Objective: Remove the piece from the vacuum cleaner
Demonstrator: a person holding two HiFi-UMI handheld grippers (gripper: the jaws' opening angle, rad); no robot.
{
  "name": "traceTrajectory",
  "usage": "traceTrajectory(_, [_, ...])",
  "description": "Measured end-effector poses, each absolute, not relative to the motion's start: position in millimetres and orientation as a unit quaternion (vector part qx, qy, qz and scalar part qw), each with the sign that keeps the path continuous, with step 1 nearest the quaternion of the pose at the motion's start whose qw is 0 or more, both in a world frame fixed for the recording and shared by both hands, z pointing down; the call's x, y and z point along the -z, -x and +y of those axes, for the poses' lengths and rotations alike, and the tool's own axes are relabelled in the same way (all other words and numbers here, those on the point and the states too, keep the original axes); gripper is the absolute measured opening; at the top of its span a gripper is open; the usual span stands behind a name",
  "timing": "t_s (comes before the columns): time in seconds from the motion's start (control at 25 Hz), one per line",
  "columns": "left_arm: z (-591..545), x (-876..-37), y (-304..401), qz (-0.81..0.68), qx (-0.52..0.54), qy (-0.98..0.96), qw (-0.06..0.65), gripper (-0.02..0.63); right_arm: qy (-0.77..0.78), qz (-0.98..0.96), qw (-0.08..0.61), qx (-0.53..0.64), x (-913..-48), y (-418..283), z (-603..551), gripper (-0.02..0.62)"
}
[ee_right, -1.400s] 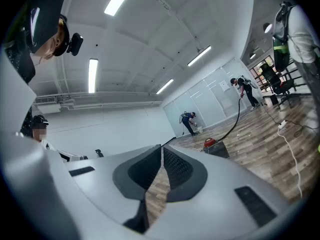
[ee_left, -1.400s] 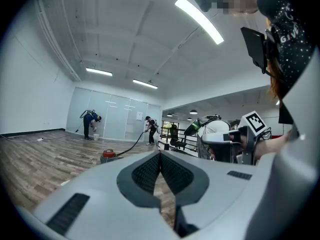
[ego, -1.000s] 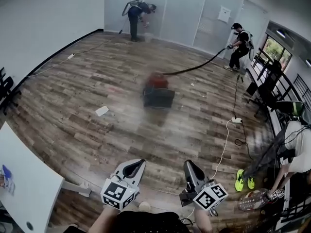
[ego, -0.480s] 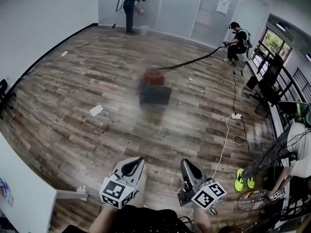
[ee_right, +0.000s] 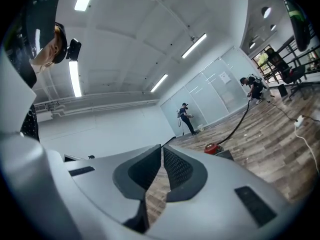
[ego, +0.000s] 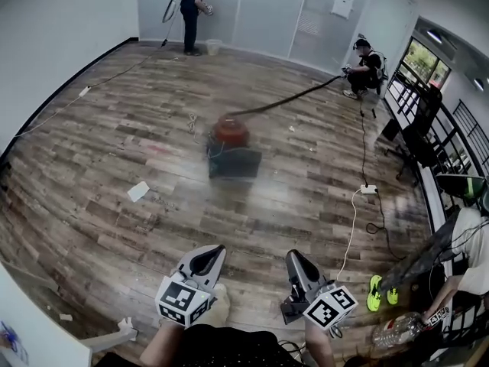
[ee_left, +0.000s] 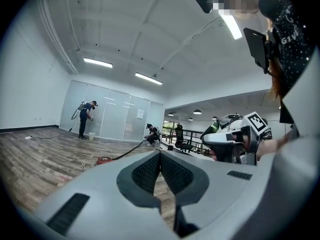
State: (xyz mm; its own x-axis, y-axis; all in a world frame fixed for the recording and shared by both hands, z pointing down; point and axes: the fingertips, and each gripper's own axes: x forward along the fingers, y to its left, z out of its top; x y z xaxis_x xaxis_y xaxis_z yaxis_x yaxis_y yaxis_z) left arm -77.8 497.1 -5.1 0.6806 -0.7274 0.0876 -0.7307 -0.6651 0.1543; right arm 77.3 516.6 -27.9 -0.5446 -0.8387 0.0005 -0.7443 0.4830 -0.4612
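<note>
Vacuum cleaner nearer now, well ahead of clenched, empty left gripper and right gripper; hose seemingly attached.

Bright, even light here, coming off strip lights on the ceiling, and one lamp flares white. There's a soft sheen on the floor and the shadows are faint. The head view bends hard at its edges (walls curve) and goes soft around the vacuum. Both gripper views sit in black round frames.
</note>
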Motion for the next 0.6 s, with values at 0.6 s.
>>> traceTrajectory(0.6, [325, 4, 101, -0.389, -0.007, -0.916, 0.095, 0.009, 0.477, 0.843, 0.1, 0.226, 23, -65, 350, 0.012])
